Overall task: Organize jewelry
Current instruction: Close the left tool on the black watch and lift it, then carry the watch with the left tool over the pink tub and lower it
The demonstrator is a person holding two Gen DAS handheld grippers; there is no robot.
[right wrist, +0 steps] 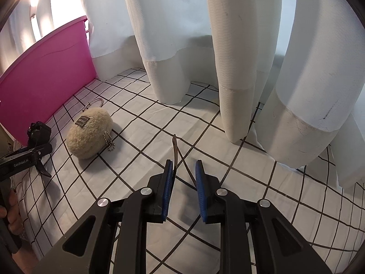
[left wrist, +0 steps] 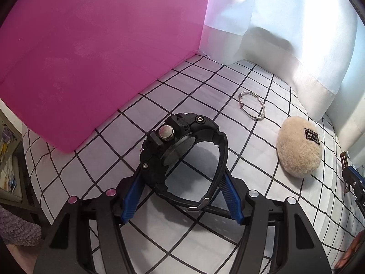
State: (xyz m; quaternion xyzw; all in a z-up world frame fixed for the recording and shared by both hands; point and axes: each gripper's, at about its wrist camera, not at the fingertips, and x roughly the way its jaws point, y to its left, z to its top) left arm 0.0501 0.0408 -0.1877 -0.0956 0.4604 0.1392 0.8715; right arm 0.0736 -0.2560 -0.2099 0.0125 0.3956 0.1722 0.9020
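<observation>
The left gripper (left wrist: pixel 182 178) clamps the black watch (left wrist: pixel 182 150). The right gripper (right wrist: pixel 183 171), closed to its narrowest, pinches a thin brown strap (right wrist: pixel 175 147). Bangle (left wrist: pixel 252 105) at one o'clock, pouch (left wrist: pixel 298 147) at three. Carry both level toward the pink bin (left wrist: pixel 91 57), grips firm.

We look steeply down, close over the checked cloth (left wrist: pixel 262 86), from either side of the fuzzy pouch (left wrist: pixel 298 147) both views share.
</observation>
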